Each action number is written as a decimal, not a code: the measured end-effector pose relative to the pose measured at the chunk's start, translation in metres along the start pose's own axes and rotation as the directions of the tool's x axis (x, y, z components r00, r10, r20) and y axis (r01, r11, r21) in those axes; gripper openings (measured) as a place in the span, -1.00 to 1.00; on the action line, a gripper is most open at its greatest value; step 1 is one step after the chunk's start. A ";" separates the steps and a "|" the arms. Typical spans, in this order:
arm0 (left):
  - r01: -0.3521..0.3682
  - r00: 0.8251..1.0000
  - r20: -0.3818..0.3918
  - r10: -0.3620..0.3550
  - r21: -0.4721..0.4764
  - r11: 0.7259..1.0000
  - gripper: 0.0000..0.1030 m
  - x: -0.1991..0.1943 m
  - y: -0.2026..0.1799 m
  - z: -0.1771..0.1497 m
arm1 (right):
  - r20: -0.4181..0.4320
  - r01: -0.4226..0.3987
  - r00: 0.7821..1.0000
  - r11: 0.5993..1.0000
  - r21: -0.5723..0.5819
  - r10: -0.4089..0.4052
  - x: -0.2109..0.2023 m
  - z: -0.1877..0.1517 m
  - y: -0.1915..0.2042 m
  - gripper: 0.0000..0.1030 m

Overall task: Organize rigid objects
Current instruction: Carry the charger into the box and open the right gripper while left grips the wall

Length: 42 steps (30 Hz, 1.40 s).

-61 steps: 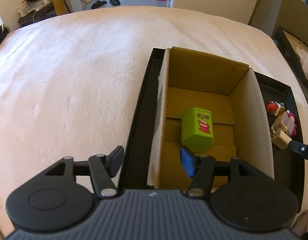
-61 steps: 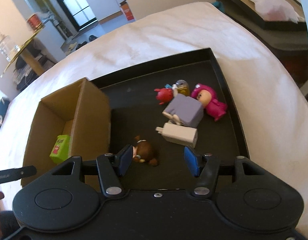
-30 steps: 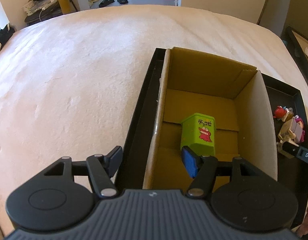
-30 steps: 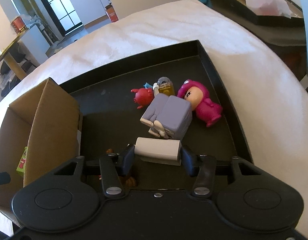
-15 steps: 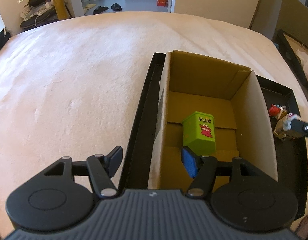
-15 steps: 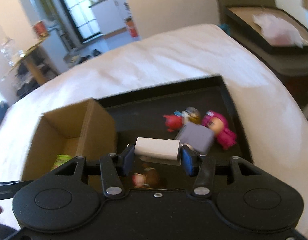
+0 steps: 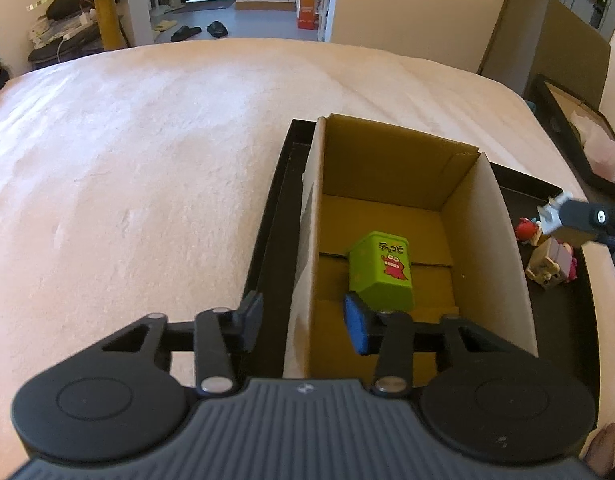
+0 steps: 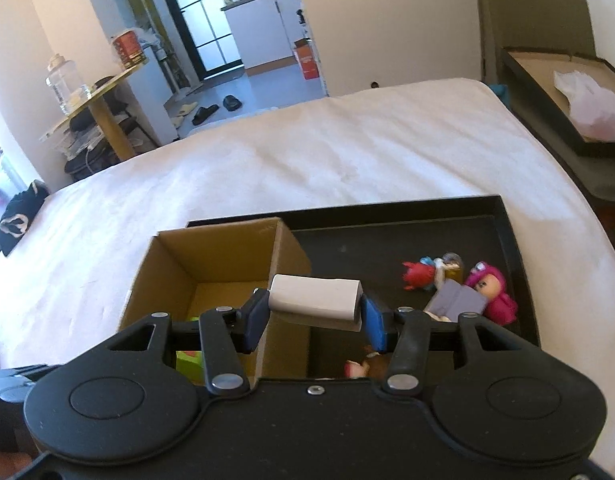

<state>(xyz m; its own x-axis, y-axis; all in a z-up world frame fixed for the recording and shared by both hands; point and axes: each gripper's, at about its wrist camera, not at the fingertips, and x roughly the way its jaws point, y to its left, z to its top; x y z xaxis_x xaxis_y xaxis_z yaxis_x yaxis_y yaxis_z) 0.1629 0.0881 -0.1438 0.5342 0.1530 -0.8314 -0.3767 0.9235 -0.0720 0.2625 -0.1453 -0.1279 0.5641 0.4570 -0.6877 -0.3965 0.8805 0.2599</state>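
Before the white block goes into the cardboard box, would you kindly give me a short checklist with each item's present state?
1. Grip: right gripper pads press both ends of the white block: ok.
2. Block clear of the tray: ok.
3. Block over the cardboard box opening: not ok; it hangs by the box's right wall.
4. Free floor in the box beside the green box: ok.
5. Left gripper out of the way: not ok; it straddles the box's left wall, jaws just been closing, one finger inside.
6. Box held steady: cannot tell.
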 end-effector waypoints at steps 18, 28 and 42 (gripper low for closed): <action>0.046 0.999 -0.009 -0.046 -0.042 0.998 -0.80 0.013 0.010 -0.004 | -0.086 -0.068 0.995 0.990 -0.121 0.058 0.031 0.016 0.075 -0.05; 0.095 0.995 0.004 -0.095 -0.097 0.991 -0.79 0.016 0.022 -0.004 | -0.152 -0.107 0.985 0.979 -0.172 0.081 0.056 0.012 0.112 -0.05; 0.115 0.993 0.007 -0.115 -0.111 0.987 -0.77 0.016 0.026 -0.005 | -0.162 -0.104 0.984 0.980 -0.172 0.076 0.045 0.007 0.105 0.10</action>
<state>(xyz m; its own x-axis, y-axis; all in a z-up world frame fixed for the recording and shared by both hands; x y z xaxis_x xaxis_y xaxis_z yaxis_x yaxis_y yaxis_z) 0.1580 0.1126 -0.1616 0.5791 0.0487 -0.8138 -0.3944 0.8903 -0.2275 0.2513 -0.0313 -0.1267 0.4078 0.4960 -0.7666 -0.5717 0.7933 0.2092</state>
